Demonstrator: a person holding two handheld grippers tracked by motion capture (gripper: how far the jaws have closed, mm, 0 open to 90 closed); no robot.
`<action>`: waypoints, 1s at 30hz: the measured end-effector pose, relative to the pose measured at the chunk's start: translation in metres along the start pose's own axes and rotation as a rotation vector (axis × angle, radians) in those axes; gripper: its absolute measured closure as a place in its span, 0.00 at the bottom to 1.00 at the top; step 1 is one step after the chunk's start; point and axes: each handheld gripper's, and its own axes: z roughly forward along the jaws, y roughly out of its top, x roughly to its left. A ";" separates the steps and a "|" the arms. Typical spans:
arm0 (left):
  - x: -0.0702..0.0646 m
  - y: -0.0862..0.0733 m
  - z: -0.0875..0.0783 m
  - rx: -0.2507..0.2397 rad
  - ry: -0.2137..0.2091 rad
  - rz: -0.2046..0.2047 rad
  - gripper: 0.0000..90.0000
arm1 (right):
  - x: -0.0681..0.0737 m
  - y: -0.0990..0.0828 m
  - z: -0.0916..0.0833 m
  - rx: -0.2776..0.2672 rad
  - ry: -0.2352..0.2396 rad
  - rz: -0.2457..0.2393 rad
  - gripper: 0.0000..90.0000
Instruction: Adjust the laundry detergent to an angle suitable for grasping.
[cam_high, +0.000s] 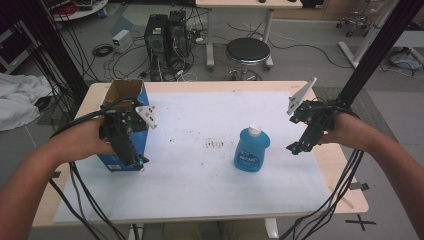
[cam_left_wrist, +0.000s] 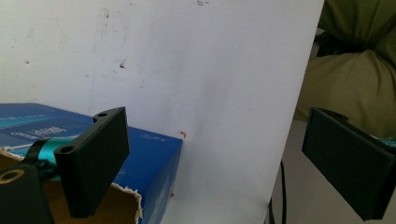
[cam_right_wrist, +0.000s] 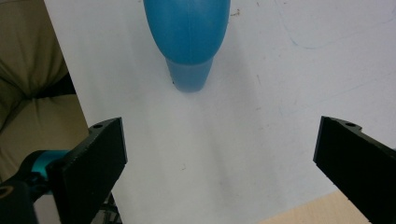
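Two open hand-held grippers hover over the bench, one at a box, one near a bottle.

The left hand-held gripper hangs with jaws wide apart over the blue box at the left edge of the bench. The right hand-held gripper, jaws also wide and empty, sits just right of the upright blue bottle, apart from it.

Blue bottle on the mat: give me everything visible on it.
The blue bottle is translucent blue plastic, squat and rounded with a narrower neck, topped by a white cap. A blue label with white lettering sits on its front; the text is too small to read. It stands upright, cap on, on the white mat, right of centre. Nothing touches it except the mat. The right tongs are open to its right, apart from it.
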 end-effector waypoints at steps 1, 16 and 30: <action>0.000 0.000 0.000 -0.002 0.001 -0.002 0.08 | 0.000 0.000 0.000 -0.001 -0.001 0.000 0.02; -0.001 0.005 0.001 -0.010 0.011 -0.006 0.08 | 0.000 -0.003 -0.003 -0.015 -0.005 -0.002 0.02; -0.009 0.000 0.002 -0.012 0.019 -0.014 0.08 | 0.003 -0.002 -0.001 -0.012 -0.006 -0.017 0.02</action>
